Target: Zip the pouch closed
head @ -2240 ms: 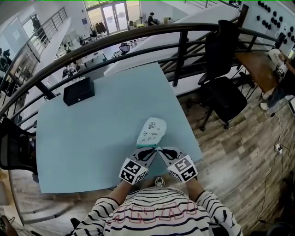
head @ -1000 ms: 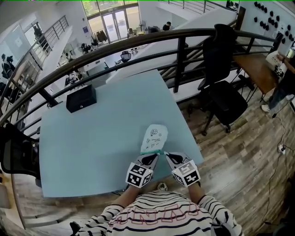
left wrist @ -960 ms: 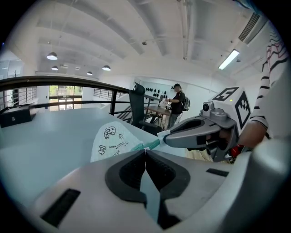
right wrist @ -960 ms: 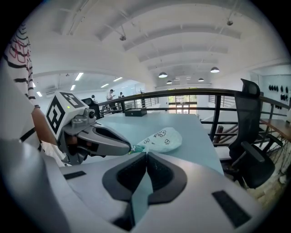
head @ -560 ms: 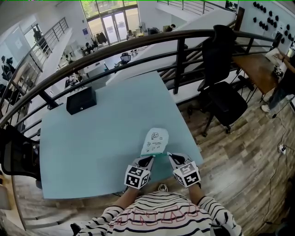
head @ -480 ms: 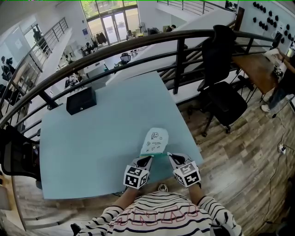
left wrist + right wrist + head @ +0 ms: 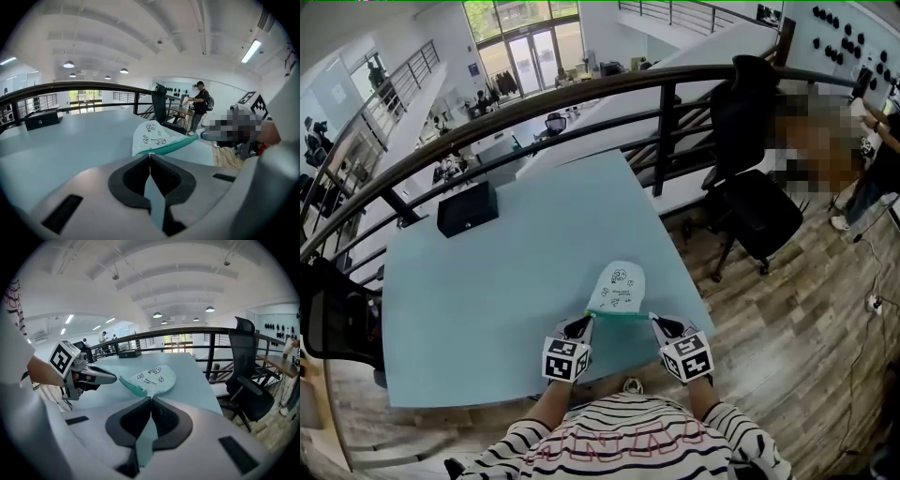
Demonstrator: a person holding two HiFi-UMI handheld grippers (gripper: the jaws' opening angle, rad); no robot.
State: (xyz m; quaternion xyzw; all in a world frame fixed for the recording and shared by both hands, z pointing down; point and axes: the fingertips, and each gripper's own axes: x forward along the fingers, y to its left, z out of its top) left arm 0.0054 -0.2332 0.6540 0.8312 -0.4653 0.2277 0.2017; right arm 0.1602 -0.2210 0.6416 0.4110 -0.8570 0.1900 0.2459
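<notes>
A white pouch (image 7: 617,284) printed with doodles lies near the front edge of the pale blue table (image 7: 487,281). Its teal zipper edge (image 7: 617,316) faces me and is stretched between both grippers. My left gripper (image 7: 583,323) is shut on the small zipper pull at the left end of that edge; the pull shows as a metal tab at its closed tips (image 7: 149,154). My right gripper (image 7: 653,321) is shut on the pouch's right corner (image 7: 150,397). In the right gripper view the teal edge (image 7: 131,386) runs left toward the left gripper (image 7: 111,378).
A black box (image 7: 467,208) sits at the table's far left. A black railing (image 7: 581,94) curves behind the table. A black office chair (image 7: 755,187) stands to the right on the wood floor. A person (image 7: 886,159) stands at the far right.
My left gripper has slid leftward along the teal zipper edge, and the two grippers now stand farther apart. The right gripper has hardly shifted on the pouch's corner.
</notes>
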